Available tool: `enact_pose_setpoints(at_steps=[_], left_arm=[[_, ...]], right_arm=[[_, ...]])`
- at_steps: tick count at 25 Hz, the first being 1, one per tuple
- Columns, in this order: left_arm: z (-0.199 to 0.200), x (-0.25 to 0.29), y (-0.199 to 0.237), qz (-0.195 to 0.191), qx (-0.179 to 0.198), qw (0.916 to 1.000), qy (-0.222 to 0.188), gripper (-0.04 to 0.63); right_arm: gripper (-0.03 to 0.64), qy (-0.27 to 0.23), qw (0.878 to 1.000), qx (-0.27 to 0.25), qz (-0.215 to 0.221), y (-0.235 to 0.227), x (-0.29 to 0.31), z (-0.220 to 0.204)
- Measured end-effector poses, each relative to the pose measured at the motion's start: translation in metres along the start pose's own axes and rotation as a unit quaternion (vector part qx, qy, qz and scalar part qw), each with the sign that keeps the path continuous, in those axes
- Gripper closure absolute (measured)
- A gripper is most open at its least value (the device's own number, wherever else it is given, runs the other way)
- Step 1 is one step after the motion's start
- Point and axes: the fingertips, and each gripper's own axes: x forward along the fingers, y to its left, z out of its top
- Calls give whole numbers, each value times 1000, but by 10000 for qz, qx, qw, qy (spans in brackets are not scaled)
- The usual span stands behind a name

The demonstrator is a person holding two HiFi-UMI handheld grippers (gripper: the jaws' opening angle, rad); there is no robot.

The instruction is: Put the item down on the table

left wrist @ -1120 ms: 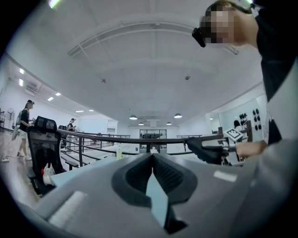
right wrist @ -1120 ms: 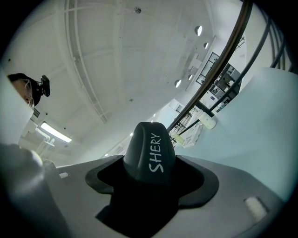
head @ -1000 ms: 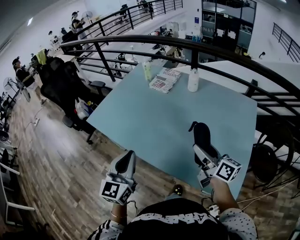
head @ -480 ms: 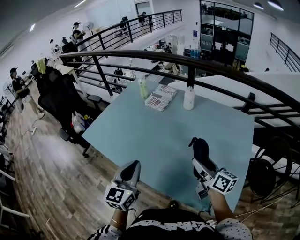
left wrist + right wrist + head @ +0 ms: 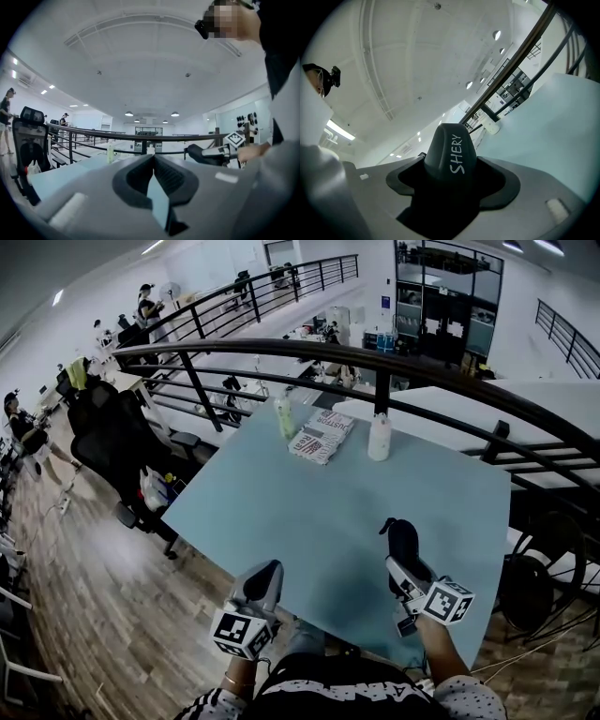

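My right gripper (image 5: pixel 401 532) hovers over the near right part of the light blue table (image 5: pixel 309 493). It is shut on a black rounded item (image 5: pixel 450 152) with "SHERY" handwritten on it in white. The item (image 5: pixel 403 538) sticks out past the jaws, above the tabletop. My left gripper (image 5: pixel 264 570) hangs at the table's near edge. Its jaws meet at the tips (image 5: pixel 153 157) with nothing between them. From the left gripper view, the right gripper (image 5: pixel 206 153) shows at the right, level with the railing.
At the table's far edge stand a white bottle (image 5: pixel 379 437), a pale green bottle (image 5: pixel 284 418) and a stack of printed packs (image 5: pixel 322 435). A black railing (image 5: pixel 375 357) runs behind them. Black office chairs (image 5: pixel 112 432) stand to the left and a round black stool (image 5: pixel 528 592) to the right.
The head view has tilted a little, so the table sits slightly lower in frame. Both grippers keep about the same places; the right one holds the black item throughout.
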Motion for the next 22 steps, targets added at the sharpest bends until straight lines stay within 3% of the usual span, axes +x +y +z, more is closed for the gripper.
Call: enact_pose_setpoints(at_steps=[22], left_arm=[[-14,52,46,-248,24,9989,386,595]], right_arm=[[259,387,9949,-36,-934,-66,52,-25]])
